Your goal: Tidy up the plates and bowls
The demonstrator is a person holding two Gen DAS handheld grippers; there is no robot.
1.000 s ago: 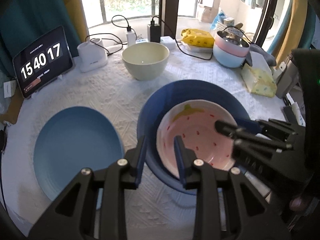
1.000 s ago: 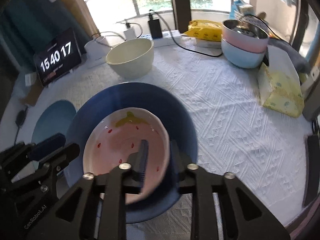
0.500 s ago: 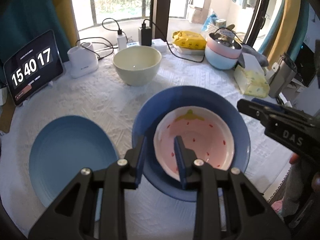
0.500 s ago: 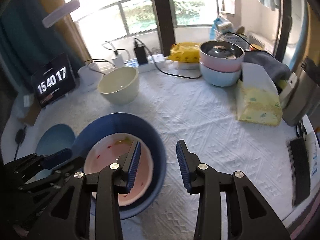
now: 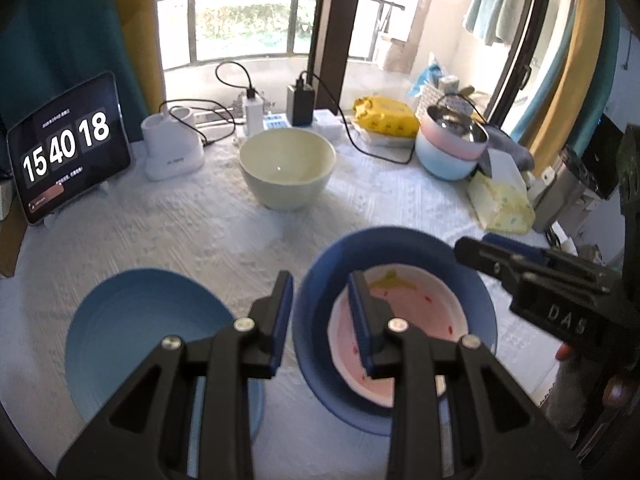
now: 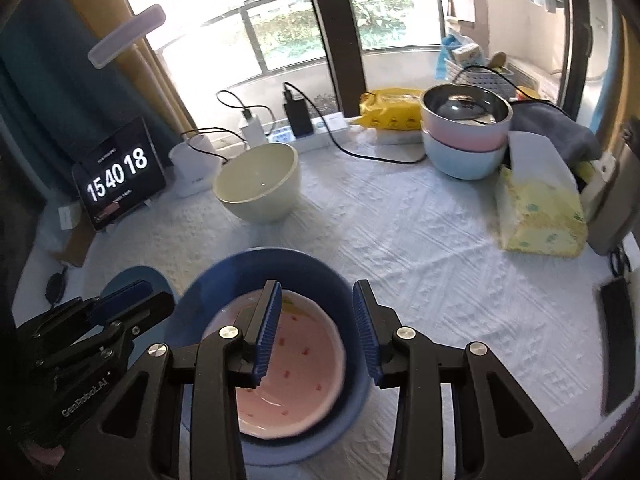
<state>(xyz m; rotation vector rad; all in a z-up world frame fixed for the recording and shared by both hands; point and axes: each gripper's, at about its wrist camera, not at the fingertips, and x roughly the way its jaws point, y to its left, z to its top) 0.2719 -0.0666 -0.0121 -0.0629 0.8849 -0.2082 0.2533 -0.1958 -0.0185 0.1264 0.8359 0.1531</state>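
A pink strawberry-print bowl point(image 5: 420, 312) point(image 6: 304, 364) rests inside a dark blue bowl point(image 5: 400, 248) point(image 6: 260, 272) near the front of the white tablecloth. My right gripper point(image 6: 319, 286) hovers open above the blue bowl's right rim, touching nothing; the left wrist view shows it at the right point(image 5: 472, 246). My left gripper point(image 5: 320, 280) point(image 6: 160, 294) hangs over the blue bowl's left rim with a narrow gap, pads pressing on nothing. A light blue plate point(image 5: 152, 328) lies flat to the left. Farther back stands a cream bowl point(image 5: 286, 168) point(image 6: 256, 184).
At the back right, a pink bowl is stacked on a pale blue one point(image 5: 452, 148) point(image 6: 464, 136), with a yellow tissue pack point(image 6: 540, 216) beside them. A tablet clock point(image 5: 68, 148), a white charger stand point(image 5: 172, 152) and cables line the back edge.
The right gripper let go of the pink bowl's rim, opened and lifted away. The left gripper also rose and drew back, gap unchanged. Both bowls stayed on the table.
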